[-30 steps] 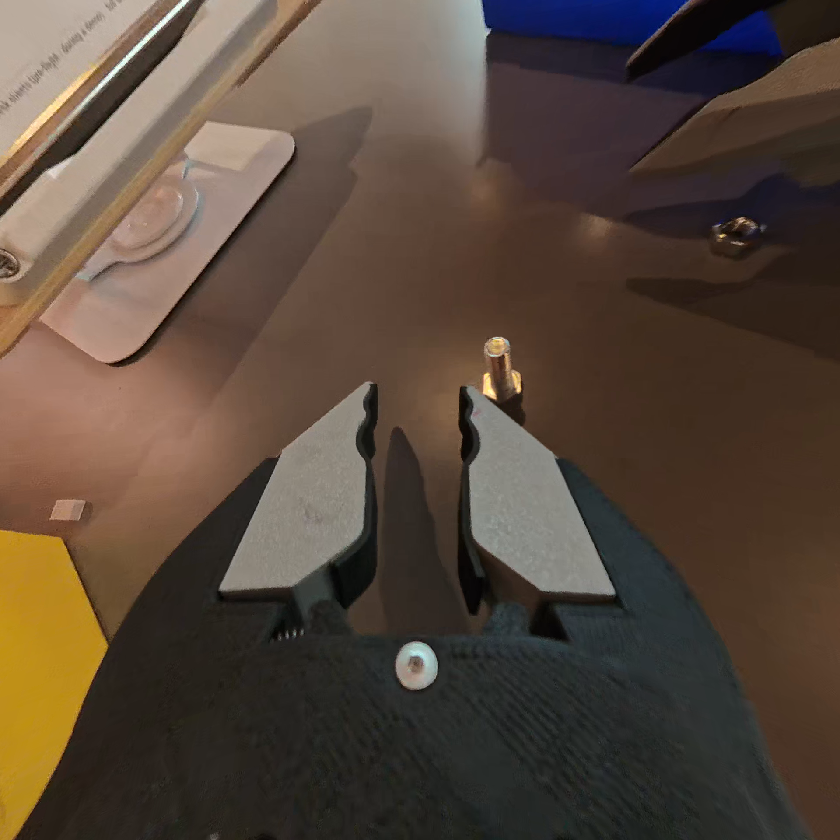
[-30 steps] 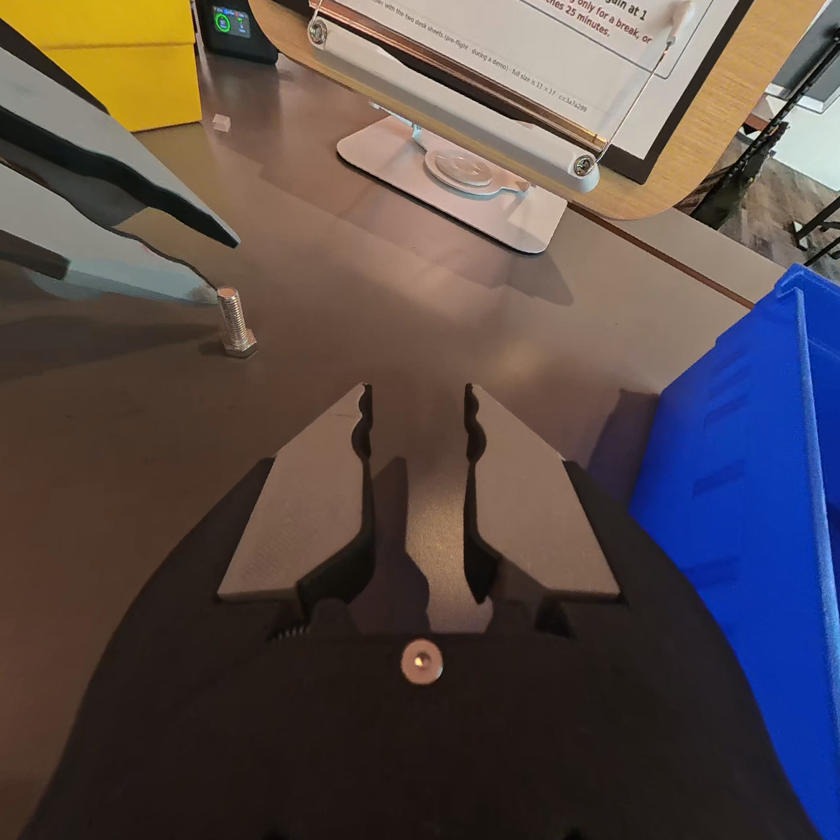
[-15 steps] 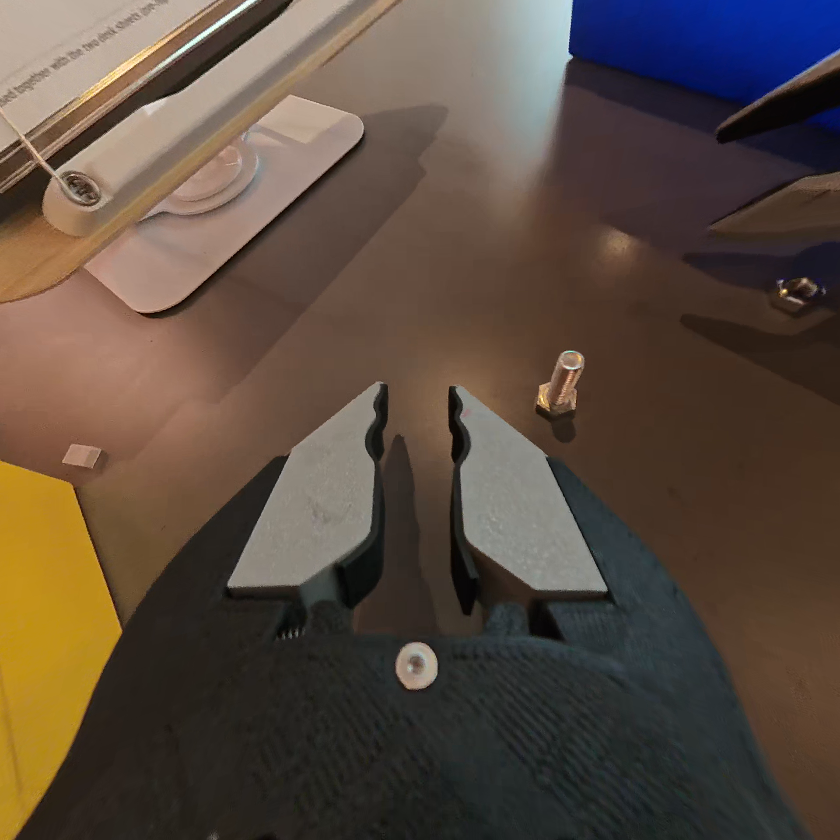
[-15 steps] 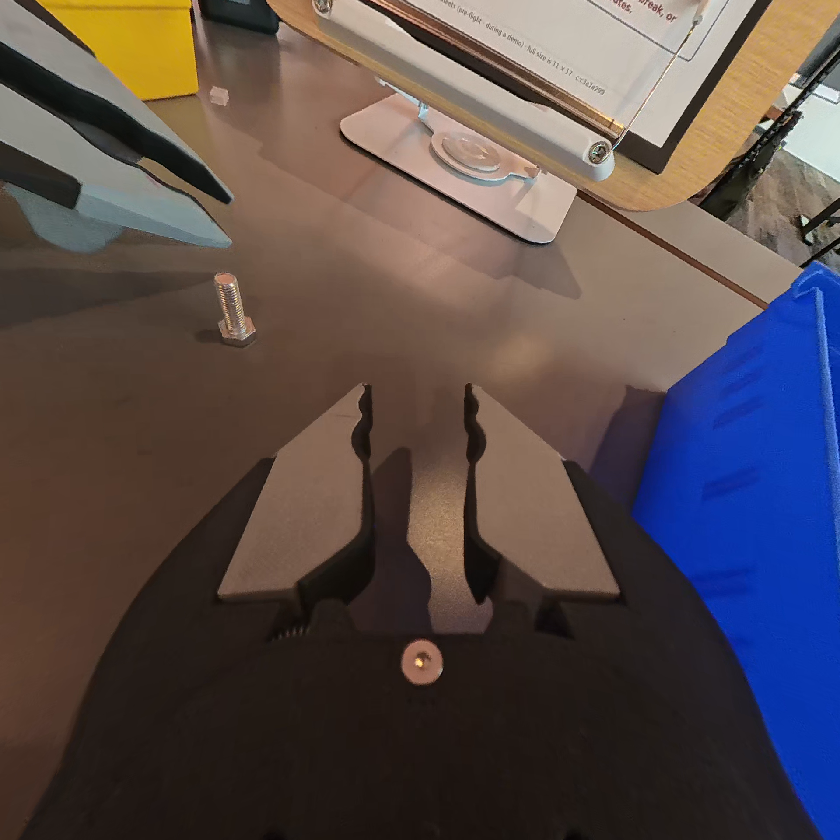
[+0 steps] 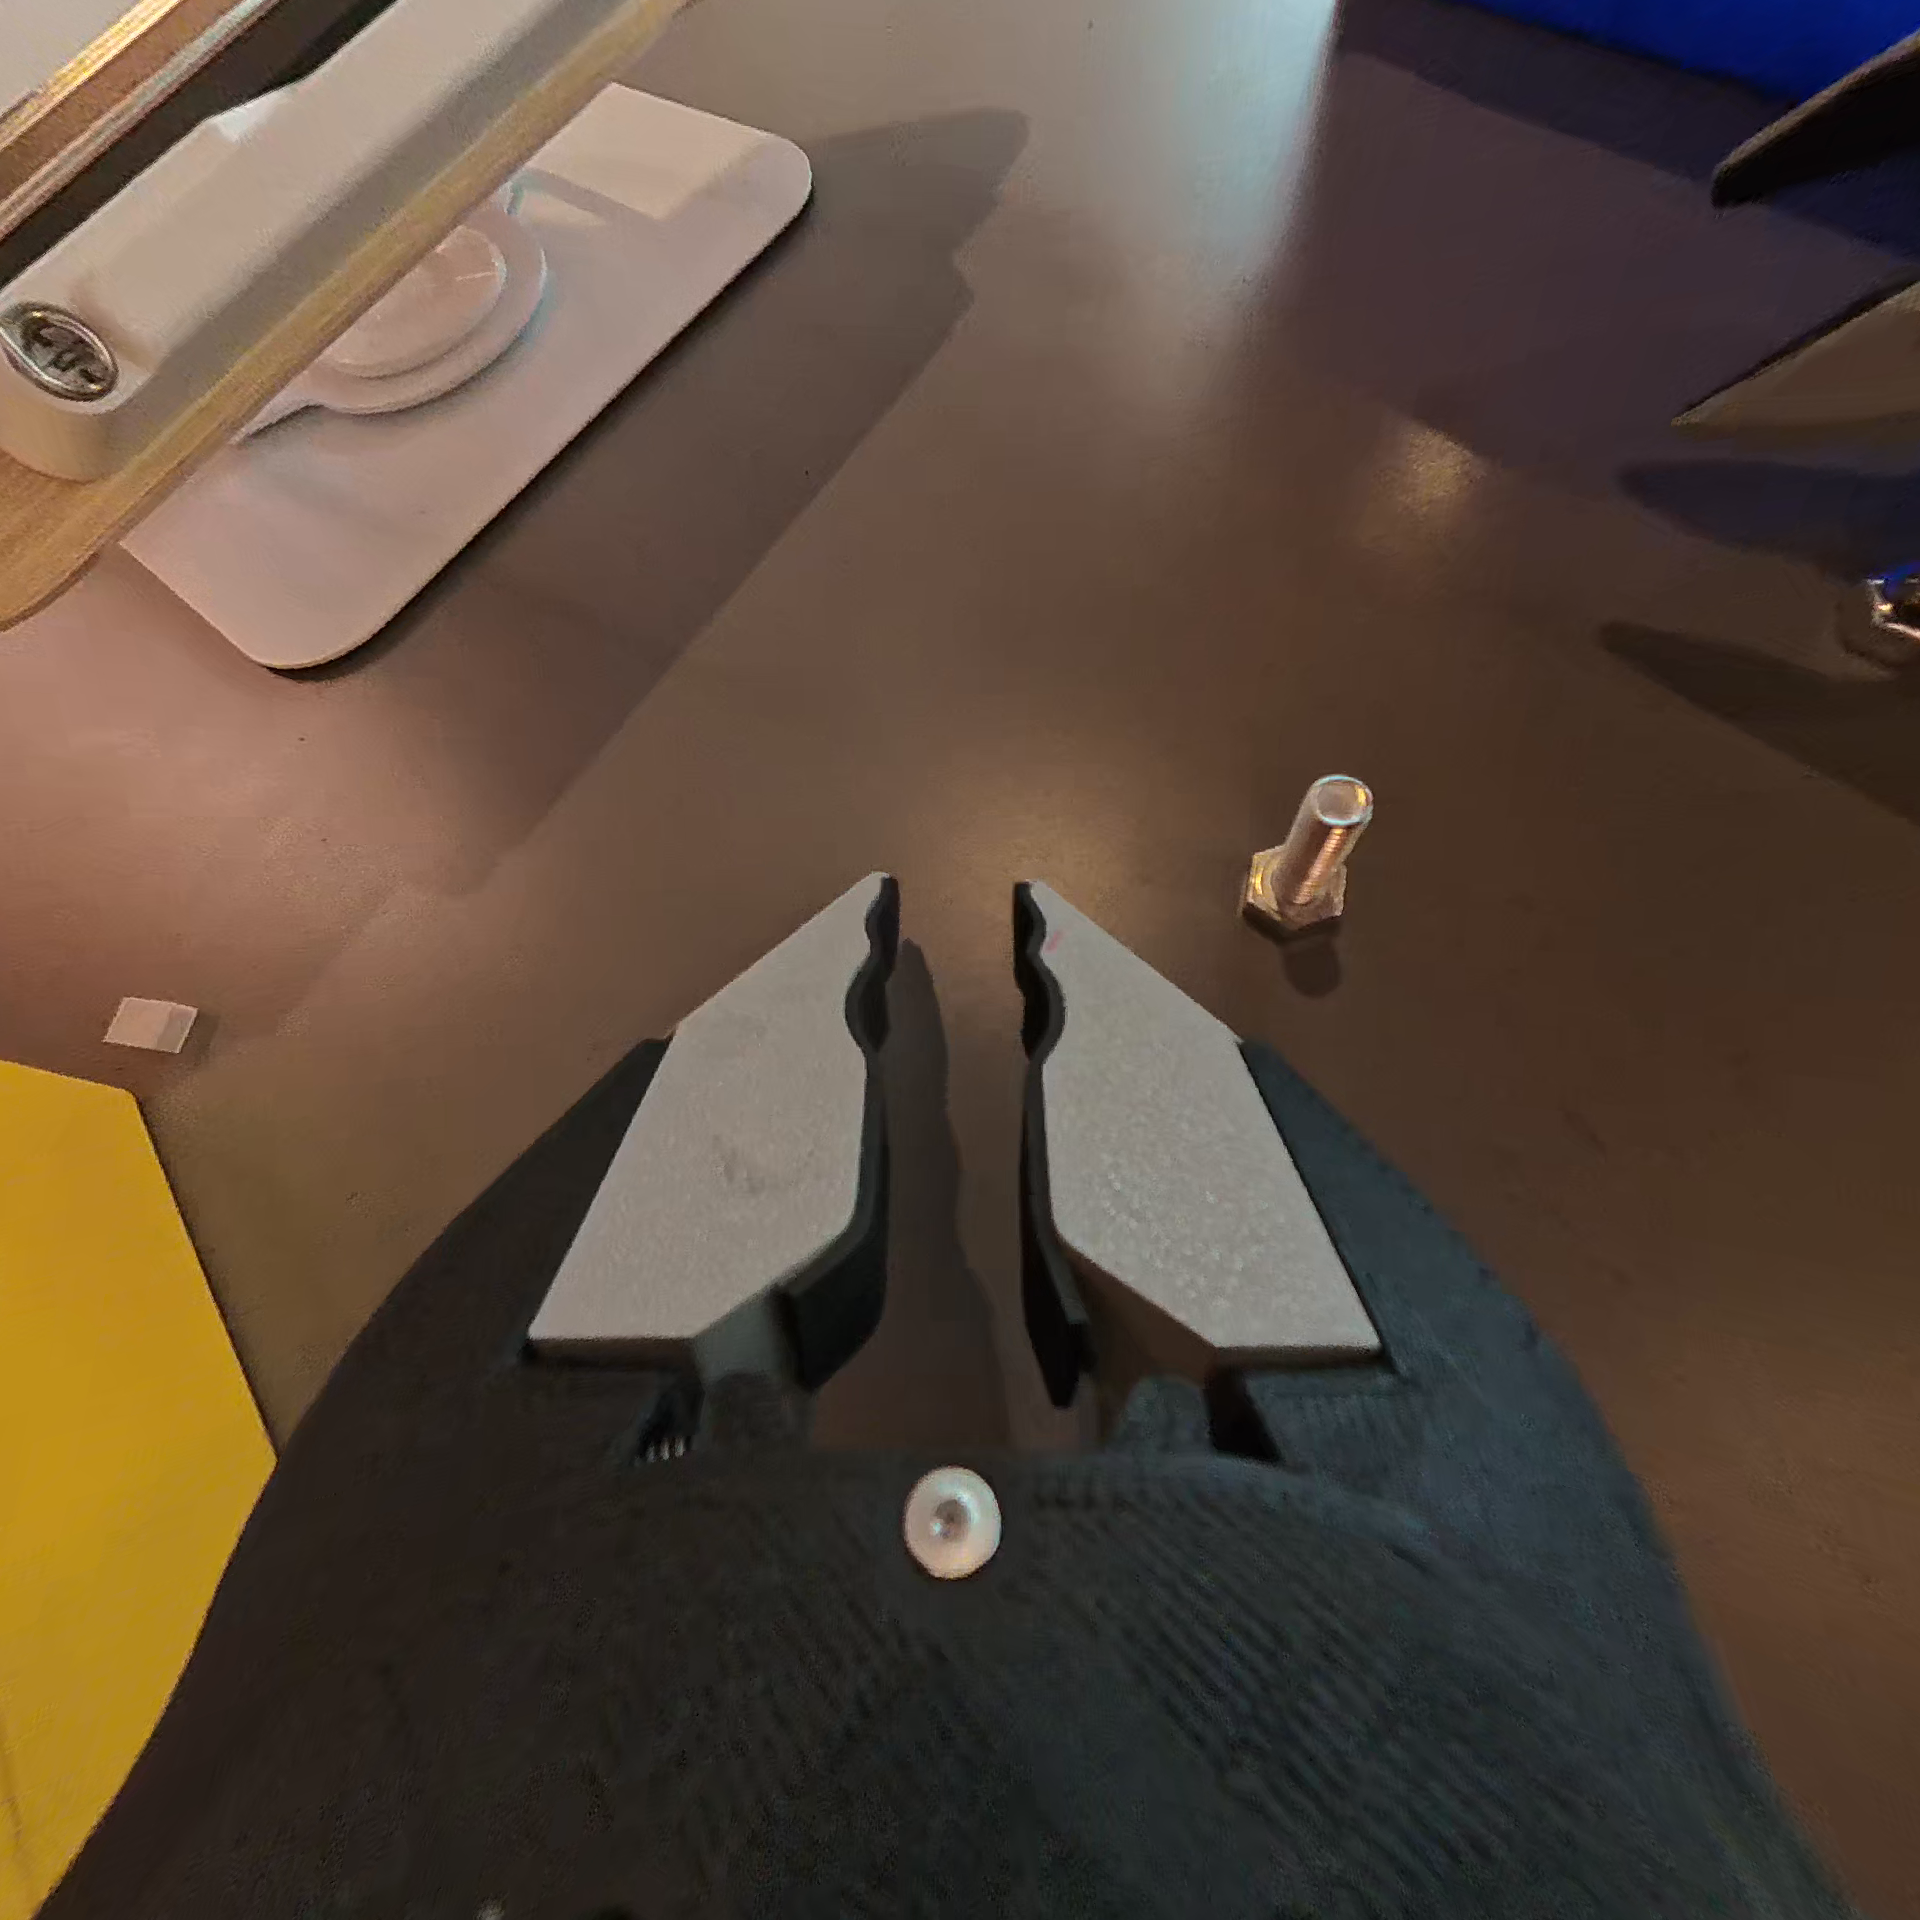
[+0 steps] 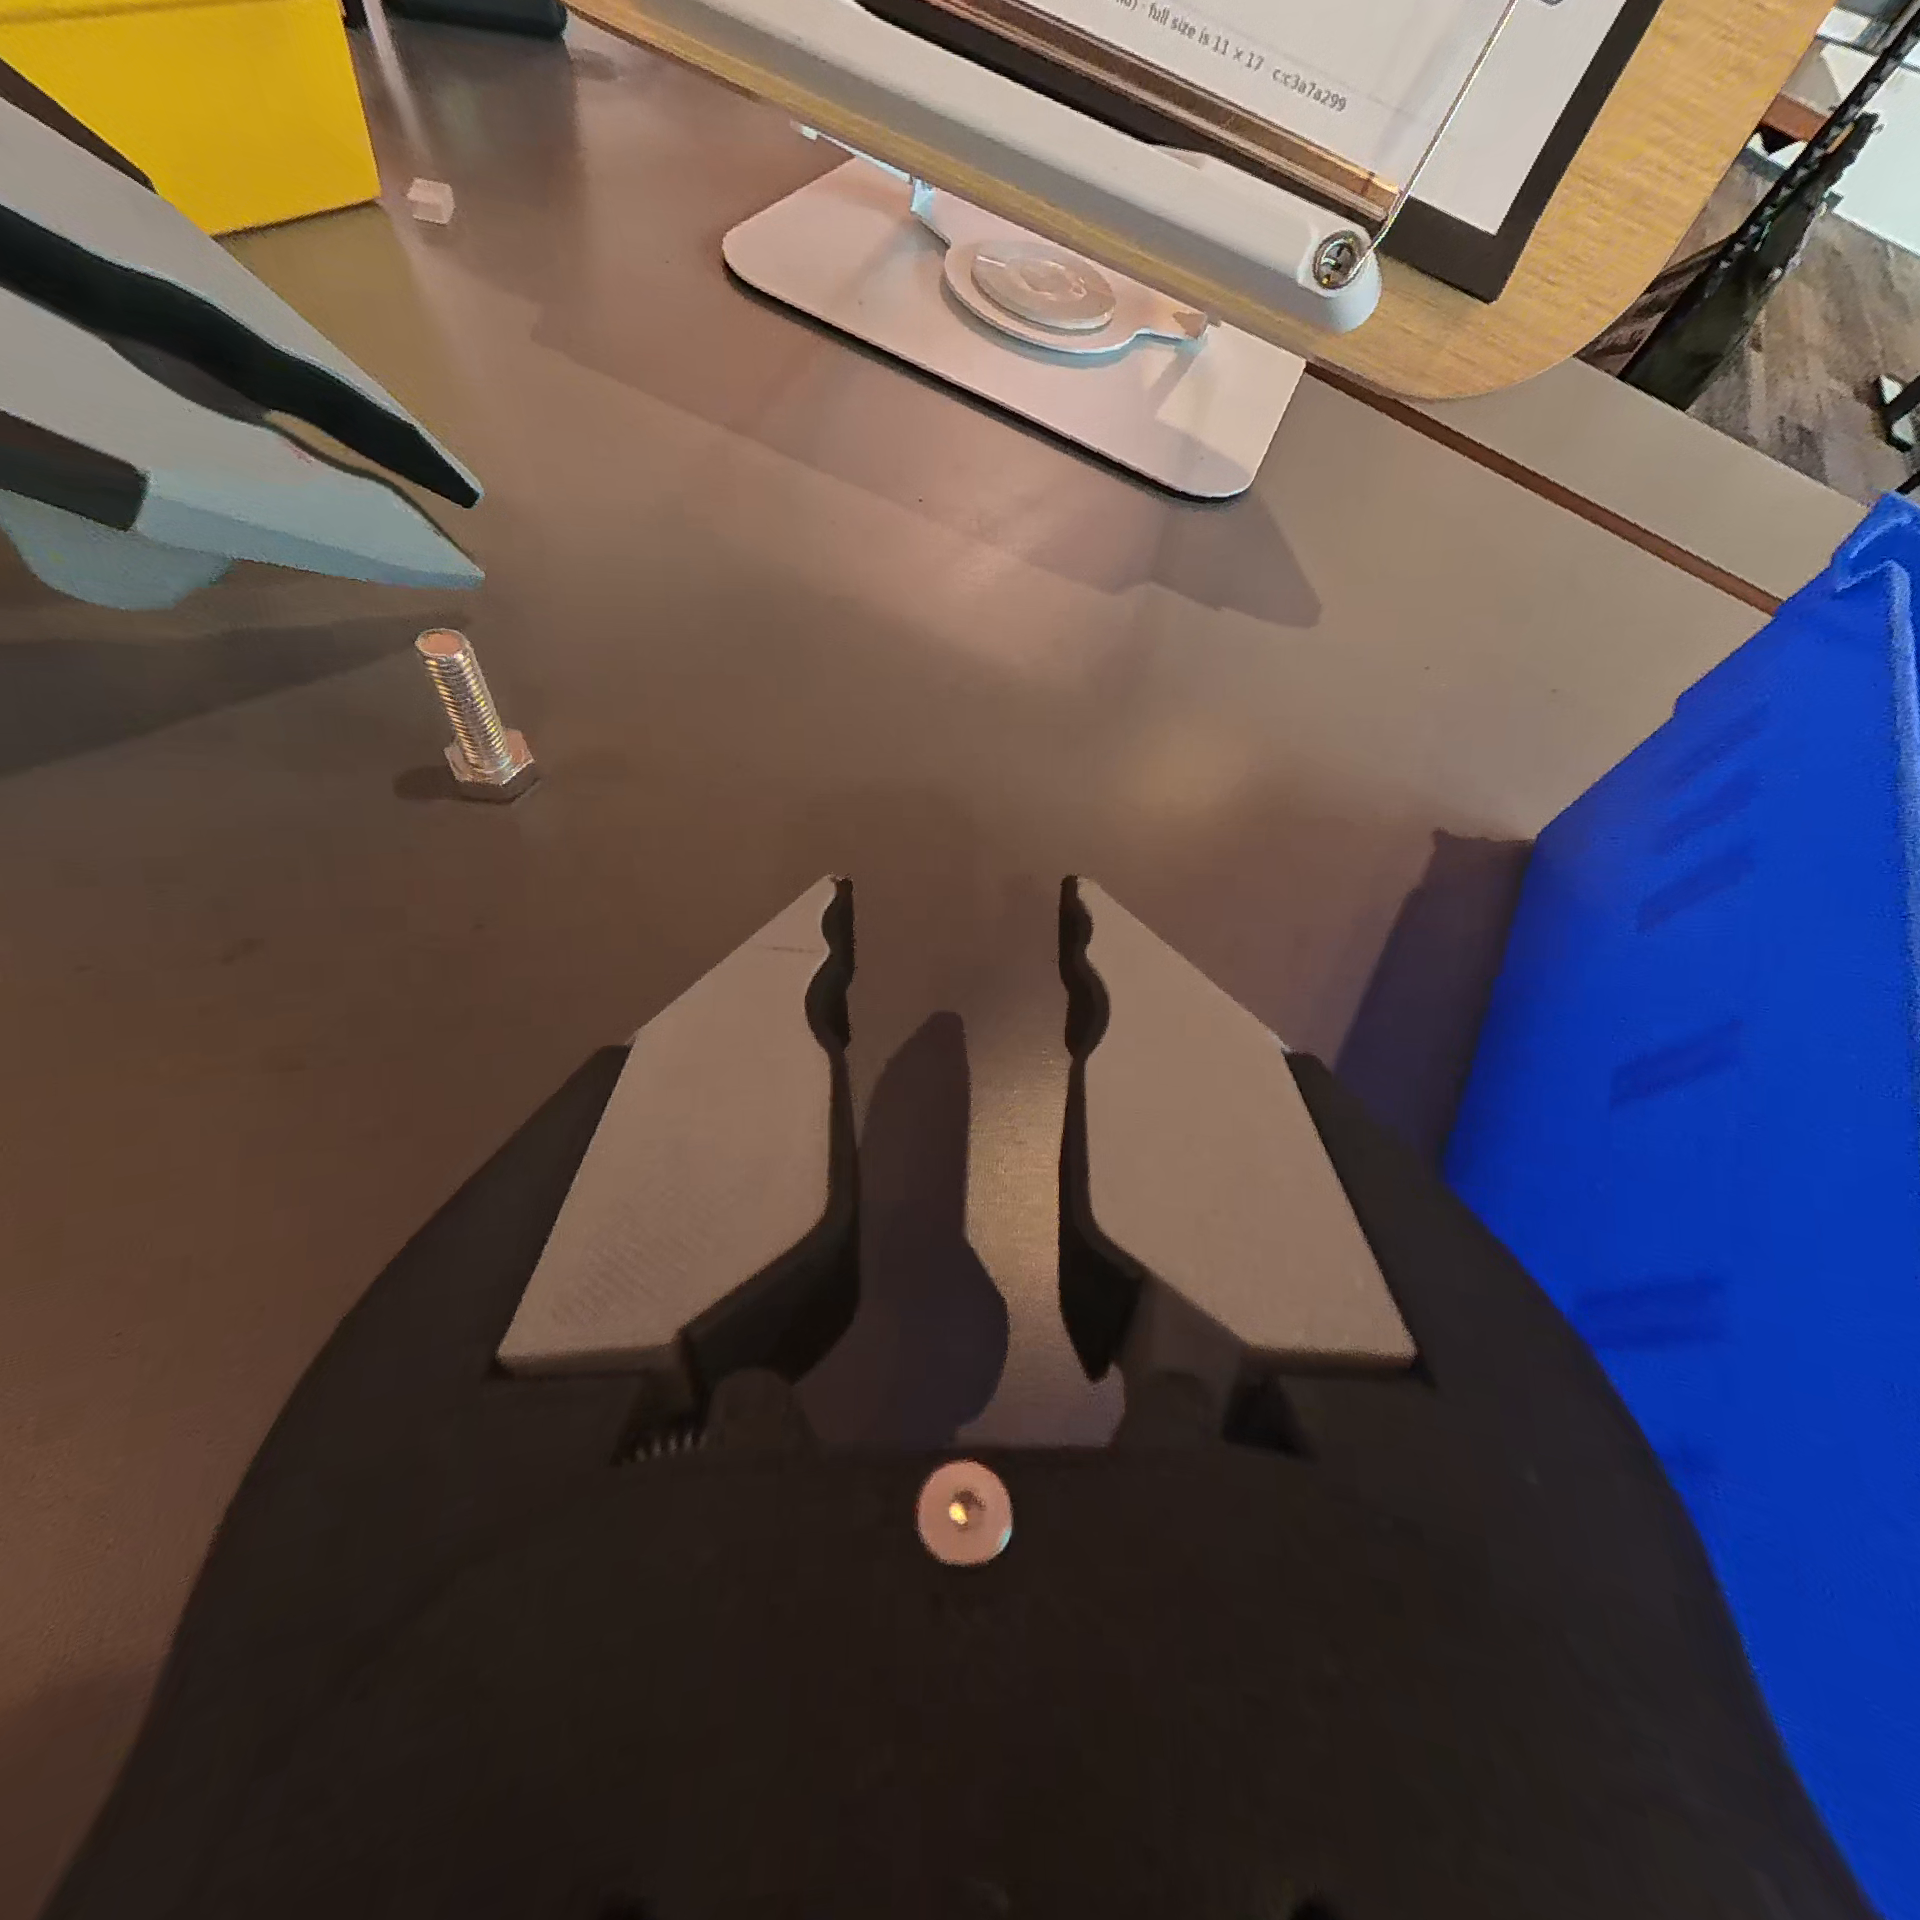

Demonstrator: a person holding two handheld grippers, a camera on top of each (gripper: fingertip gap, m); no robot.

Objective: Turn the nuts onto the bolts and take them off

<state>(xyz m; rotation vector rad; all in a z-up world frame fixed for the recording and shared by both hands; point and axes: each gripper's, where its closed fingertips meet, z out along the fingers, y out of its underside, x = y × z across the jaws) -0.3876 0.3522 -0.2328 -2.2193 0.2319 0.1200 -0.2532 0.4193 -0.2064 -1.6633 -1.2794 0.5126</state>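
Our left claw (image 5: 954,899) hovers over the dark brown desk (image 5: 1143,520), its grey fingers parted by a narrow gap and gripping nothing; the short silver hex-head bolt (image 5: 1311,857) stands on its head just to the right of the fingertips; a small silver nut (image 5: 1886,629) lies at the frame's right edge; our right claw (image 6: 954,904), likewise slightly open and empty, hangs beside the blue plastic bin (image 6: 1714,1039), well apart from the bolt (image 6: 470,717); a white document stand (image 6: 997,312) and a yellow box (image 6: 208,94) sit beyond.
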